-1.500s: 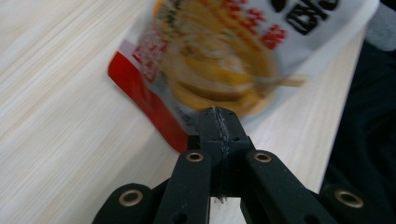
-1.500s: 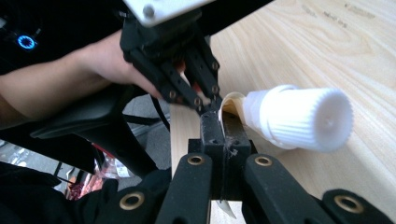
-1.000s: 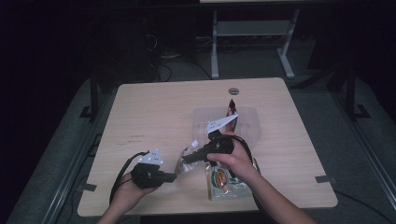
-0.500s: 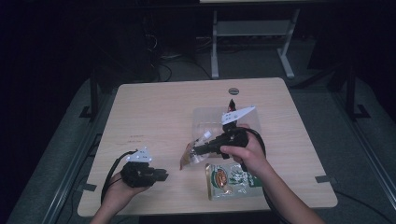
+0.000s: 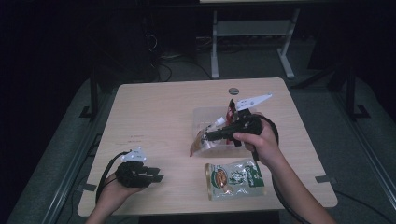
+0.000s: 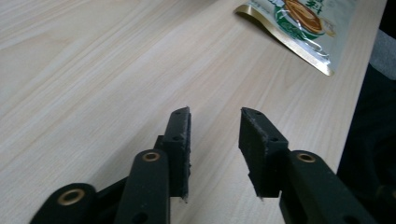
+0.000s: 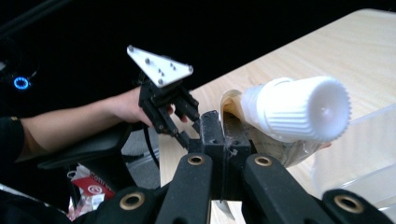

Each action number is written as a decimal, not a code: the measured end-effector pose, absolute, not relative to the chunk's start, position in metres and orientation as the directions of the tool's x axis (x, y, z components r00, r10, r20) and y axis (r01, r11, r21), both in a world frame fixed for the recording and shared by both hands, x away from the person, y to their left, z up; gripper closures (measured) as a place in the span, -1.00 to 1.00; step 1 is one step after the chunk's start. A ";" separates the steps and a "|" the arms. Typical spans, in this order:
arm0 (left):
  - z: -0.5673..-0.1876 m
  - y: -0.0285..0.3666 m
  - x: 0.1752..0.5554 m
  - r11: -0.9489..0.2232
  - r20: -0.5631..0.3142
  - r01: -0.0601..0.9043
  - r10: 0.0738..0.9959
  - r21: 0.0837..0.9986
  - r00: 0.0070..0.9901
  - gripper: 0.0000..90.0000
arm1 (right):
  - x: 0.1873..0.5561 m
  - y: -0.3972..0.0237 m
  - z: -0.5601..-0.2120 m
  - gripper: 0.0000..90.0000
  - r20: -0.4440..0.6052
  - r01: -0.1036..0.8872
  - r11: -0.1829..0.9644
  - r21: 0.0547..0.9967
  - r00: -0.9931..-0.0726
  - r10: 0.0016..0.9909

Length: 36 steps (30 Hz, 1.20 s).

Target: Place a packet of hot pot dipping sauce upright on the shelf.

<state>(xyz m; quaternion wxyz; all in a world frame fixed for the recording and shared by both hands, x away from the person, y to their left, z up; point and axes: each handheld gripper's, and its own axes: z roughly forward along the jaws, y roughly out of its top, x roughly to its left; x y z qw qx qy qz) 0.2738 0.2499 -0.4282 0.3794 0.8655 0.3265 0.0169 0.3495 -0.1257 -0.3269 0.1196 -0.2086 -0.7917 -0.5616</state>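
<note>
High view, right gripper (image 5: 205, 136) fingers clenched on white-capped pouch (image 5: 201, 143), left gripper (image 5: 159, 174) fingers parted, just opening, label unreadable.

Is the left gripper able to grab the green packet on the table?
Probably yes. The left gripper is open with nothing in it, and only bare table lies between it and the green packet.

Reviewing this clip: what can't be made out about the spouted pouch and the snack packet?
- Clear spouted pouch with white ribbed cap: right gripper view, lower body hidden behind the shut right claw.
- Green-and-white foil snack packet: left gripper view, cut off by the top edge; high view, print too small to read.
</note>
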 end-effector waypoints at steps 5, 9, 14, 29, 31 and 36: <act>-0.429 0.251 0.274 -0.499 -0.217 0.554 0.581 0.666 0.784 0.22 | 0.361 -0.136 -0.321 1.00 0.418 0.463 0.274 0.843 -0.884 0.208; -0.428 0.252 0.274 -0.484 -0.222 0.556 0.585 0.676 0.780 0.14 | 0.371 -0.142 -0.316 1.00 0.415 0.468 0.279 0.839 -0.881 0.229; -0.429 0.252 0.274 -0.482 -0.223 0.559 0.589 0.675 0.777 0.10 | 0.385 -0.151 -0.311 1.00 0.407 0.474 0.289 0.832 -0.875 0.263; -0.429 0.255 0.275 -0.484 -0.217 0.554 0.589 0.677 0.779 0.08 | 0.414 -0.164 -0.318 1.00 0.413 0.515 0.329 0.792 -0.848 0.333; -0.429 0.256 0.275 -0.486 -0.215 0.554 0.588 0.676 0.779 0.08 | 0.417 -0.166 -0.319 1.00 0.413 0.521 0.338 0.784 -0.844 0.343; -0.429 0.254 0.274 -0.481 -0.225 0.560 0.589 0.674 0.776 0.09 | 0.421 -0.173 -0.323 1.00 0.402 0.524 0.353 0.775 -0.840 0.365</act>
